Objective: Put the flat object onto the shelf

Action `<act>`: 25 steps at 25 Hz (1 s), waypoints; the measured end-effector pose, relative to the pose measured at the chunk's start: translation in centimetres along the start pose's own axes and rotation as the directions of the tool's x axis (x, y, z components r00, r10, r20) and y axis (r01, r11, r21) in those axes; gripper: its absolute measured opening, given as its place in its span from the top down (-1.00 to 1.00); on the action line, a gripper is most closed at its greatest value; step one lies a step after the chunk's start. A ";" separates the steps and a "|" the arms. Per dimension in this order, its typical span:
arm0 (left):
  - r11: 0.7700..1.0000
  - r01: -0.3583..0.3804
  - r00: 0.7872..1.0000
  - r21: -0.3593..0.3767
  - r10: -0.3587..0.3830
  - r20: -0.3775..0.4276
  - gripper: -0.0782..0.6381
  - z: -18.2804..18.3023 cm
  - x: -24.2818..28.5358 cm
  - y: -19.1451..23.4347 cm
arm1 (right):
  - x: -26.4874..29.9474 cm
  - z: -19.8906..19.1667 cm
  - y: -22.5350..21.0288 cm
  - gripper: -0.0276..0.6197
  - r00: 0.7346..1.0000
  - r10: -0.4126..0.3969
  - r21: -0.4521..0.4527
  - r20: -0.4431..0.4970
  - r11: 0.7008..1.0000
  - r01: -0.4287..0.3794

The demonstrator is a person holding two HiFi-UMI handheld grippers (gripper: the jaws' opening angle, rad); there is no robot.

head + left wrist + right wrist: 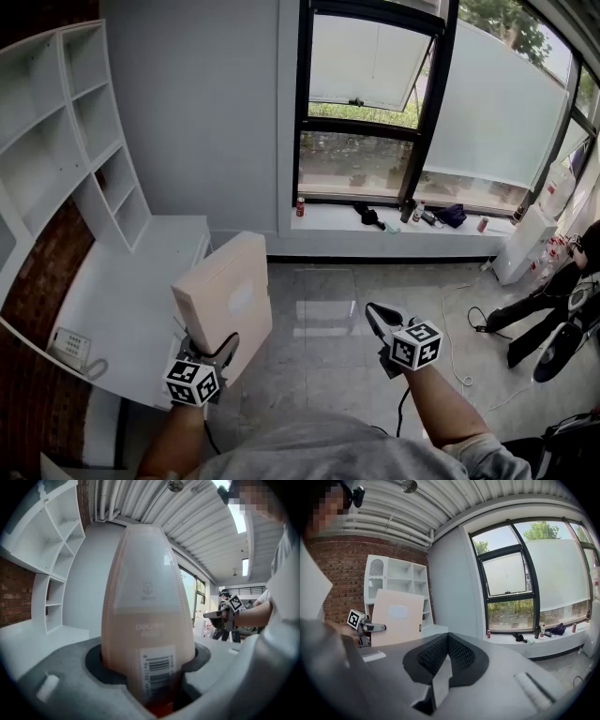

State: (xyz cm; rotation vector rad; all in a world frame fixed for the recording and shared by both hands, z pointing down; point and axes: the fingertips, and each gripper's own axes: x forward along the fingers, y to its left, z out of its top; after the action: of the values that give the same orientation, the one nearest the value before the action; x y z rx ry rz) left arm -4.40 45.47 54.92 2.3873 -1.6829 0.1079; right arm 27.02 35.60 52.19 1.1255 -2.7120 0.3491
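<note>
The flat object (230,298) is a pale pink, thin box with a label and a barcode. It stands upright on its edge in my left gripper (208,354), which is shut on its lower end. In the left gripper view the box (147,606) fills the middle, wedged between the jaws of that gripper (151,686). The white shelf (67,122) is on the wall at the left, beyond the box. My right gripper (377,317) hangs over the floor to the right, shut with nothing in it (447,641). The right gripper view also shows the box (396,618) in front of the shelf (401,578).
A white desk (131,281) runs under the shelf, with a telephone (70,349) near its front end. The windowsill (323,217) carries cans, bottles and small items. A person (553,300) crouches at the far right among cables on the tiled floor.
</note>
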 end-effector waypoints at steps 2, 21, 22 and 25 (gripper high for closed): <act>1.000 0.002 1.000 0.000 -0.002 0.000 -0.04 0.0 0.0 0.0 | 0.1 0.0 0.0 0.89 1.000 0.001 0.000 0.001 1.000 -0.001; 0.999 -0.034 0.999 0.017 0.034 0.010 -0.04 0.9 2.5 -3.9 | -1.6 1.3 -4.1 0.89 0.999 0.027 0.019 0.020 0.999 -0.027; 0.999 -0.038 0.999 0.017 0.038 0.012 -0.04 0.9 2.8 -4.5 | -1.9 1.3 -4.5 0.89 0.999 0.032 0.014 0.019 0.999 -0.032; 0.999 -0.048 0.999 0.012 0.048 0.021 -0.04 0.8 3.5 -6.3 | -2.8 1.7 -5.6 0.89 0.999 0.044 0.007 0.020 0.999 -0.044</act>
State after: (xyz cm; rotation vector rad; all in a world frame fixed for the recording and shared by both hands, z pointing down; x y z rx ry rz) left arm 2.66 44.05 53.90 2.3658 -1.7541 0.1014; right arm 32.89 33.16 50.67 1.0777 -2.7584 0.3569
